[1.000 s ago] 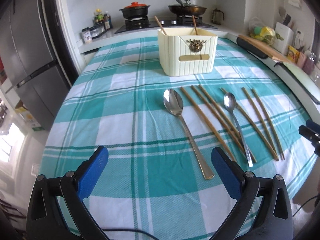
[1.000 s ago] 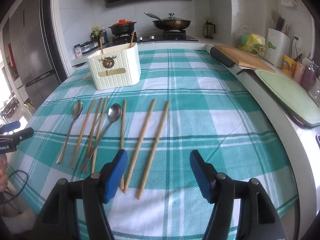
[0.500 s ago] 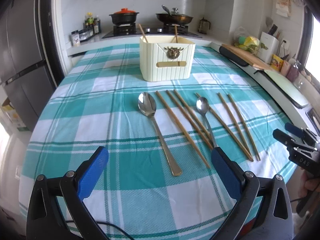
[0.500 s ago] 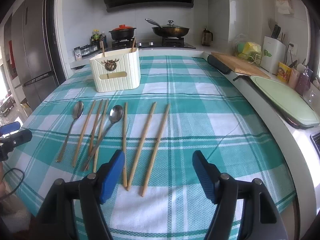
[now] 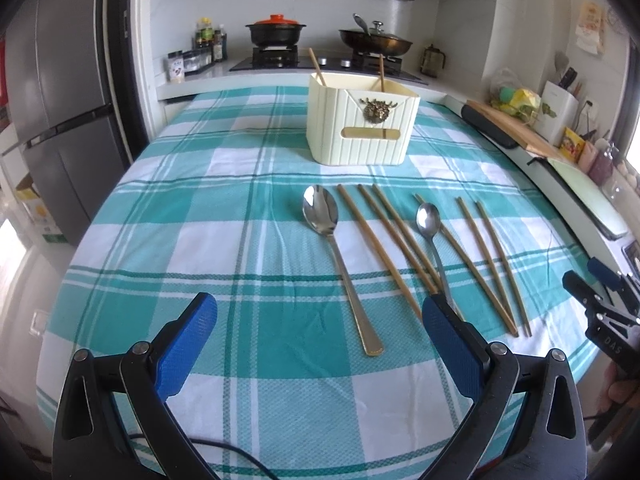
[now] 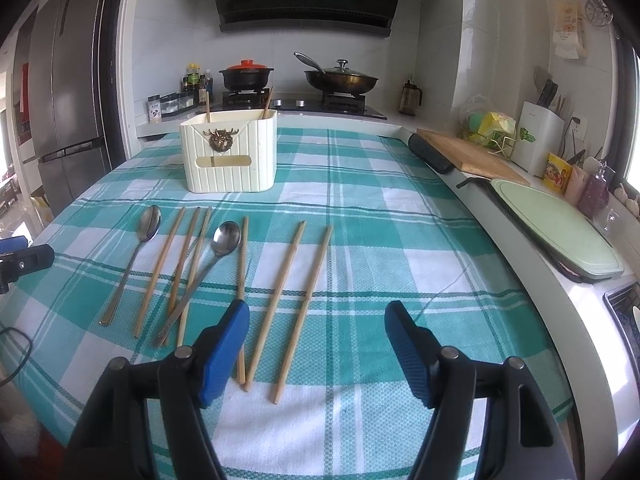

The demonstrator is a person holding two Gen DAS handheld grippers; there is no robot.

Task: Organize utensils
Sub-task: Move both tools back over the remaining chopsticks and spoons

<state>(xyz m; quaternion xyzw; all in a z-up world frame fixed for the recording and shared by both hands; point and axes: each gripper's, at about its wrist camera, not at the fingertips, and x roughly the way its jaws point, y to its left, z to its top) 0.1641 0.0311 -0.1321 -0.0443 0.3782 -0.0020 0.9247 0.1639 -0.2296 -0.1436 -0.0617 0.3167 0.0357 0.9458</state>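
Scanning from the left across the checked tablecloth (image 5: 200, 216), the left gripper (image 5: 320, 344) hangs above the near edge with its blue pads spread wide and nothing between them. Ahead of it lies the large spoon (image 5: 338, 252), then three bamboo chopsticks (image 5: 380, 248), a smaller spoon (image 5: 434, 240) crossing them, and three more chopsticks (image 5: 486, 256) further right. Behind the row stands the cream utensil holder (image 5: 362, 124), with two chopsticks (image 5: 315, 65) already poking out of it. At the far right, the right gripper (image 6: 318, 354) is likewise wide apart and empty, poised over the near ends of the rightmost chopsticks. By my reading the job is barely begun: two sticks are stowed, while six chopsticks and both spoons remain loose on the cloth.
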